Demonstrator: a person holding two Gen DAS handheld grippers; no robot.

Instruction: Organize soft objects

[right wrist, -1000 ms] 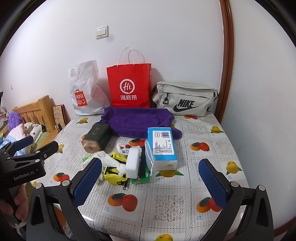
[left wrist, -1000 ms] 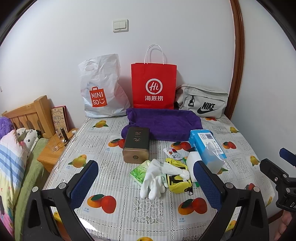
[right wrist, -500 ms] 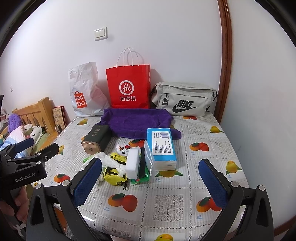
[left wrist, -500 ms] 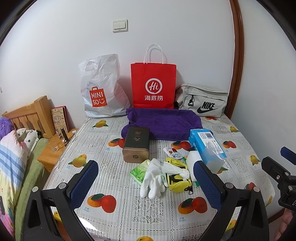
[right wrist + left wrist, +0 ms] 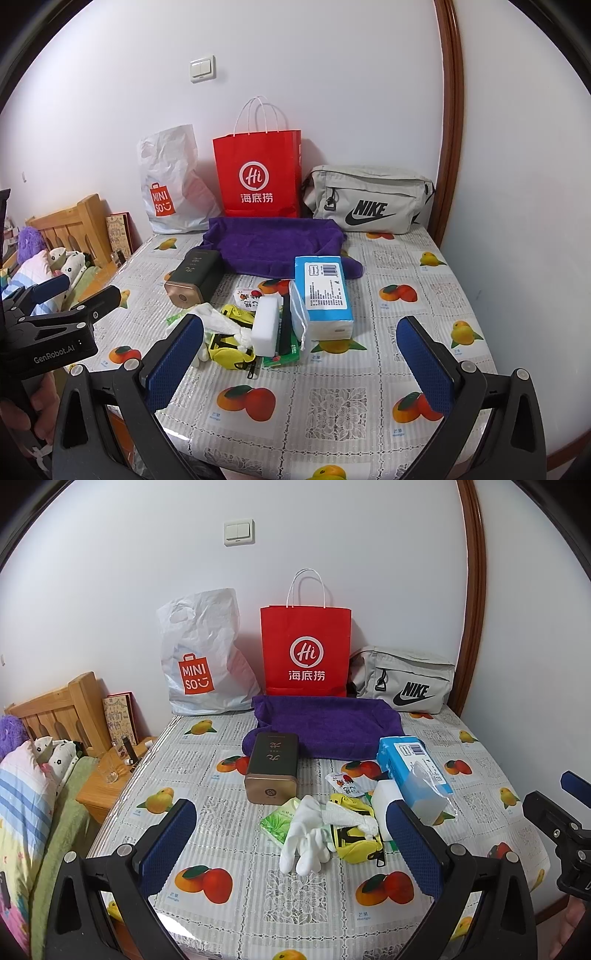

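A purple towel (image 5: 325, 723) (image 5: 273, 245) lies spread at the back of the table. In front of it sits a pile: a white glove (image 5: 306, 834), a yellow pouch (image 5: 354, 834) (image 5: 225, 347), a green tissue pack (image 5: 279, 821), a white sponge block (image 5: 265, 325) and a blue tissue pack (image 5: 413, 771) (image 5: 321, 291). My left gripper (image 5: 291, 853) hovers open just short of the glove. My right gripper (image 5: 299, 363) is open over the table's near edge, in front of the blue pack. Both hold nothing.
A dark tin box (image 5: 271, 771) lies left of the pile. Against the wall stand a white Miniso bag (image 5: 203, 657), a red paper bag (image 5: 306, 653) and a grey Nike bag (image 5: 402, 683). A wooden bedside stand (image 5: 107, 786) and bed lie to the left.
Both views have shifted only slightly; the right gripper has drifted a little further from the left view's edge. Objects on the table have not moved.
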